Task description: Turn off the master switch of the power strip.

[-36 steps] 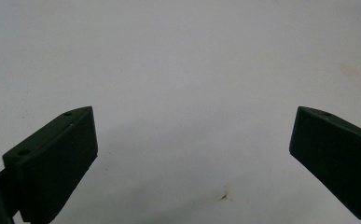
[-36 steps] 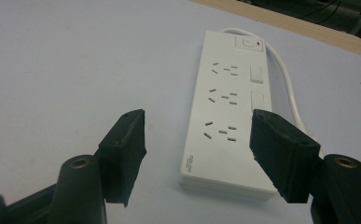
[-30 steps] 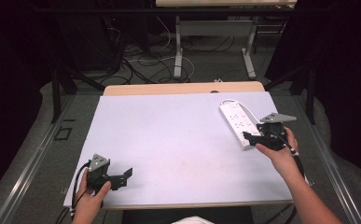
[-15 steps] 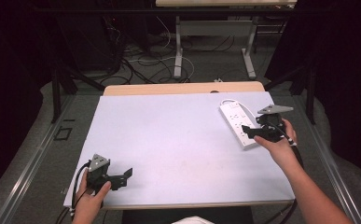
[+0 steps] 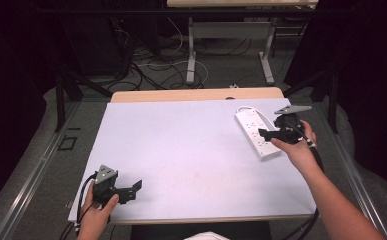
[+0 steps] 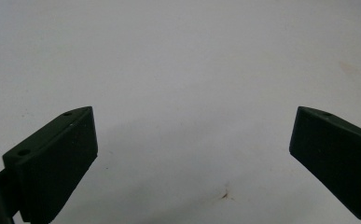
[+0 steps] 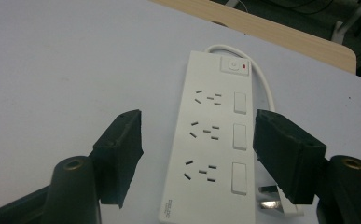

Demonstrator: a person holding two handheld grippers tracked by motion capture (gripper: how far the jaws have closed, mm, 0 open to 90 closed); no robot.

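While right tongs (image 7: 197, 158) gape, power strip (image 7: 215, 140) between, untouched.

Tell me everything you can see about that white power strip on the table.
The power strip is a long white block, plastic by the look of it, lying flat near the right side of the pale table. Its top has three sets of sockets in a row, each with a white rocker switch beside it, and a main button with a small red light at the far end. A white cord loops out from that end. A plug lies by its near corner. The right gripper hangs over it, fingers open on either side, not pressing it.
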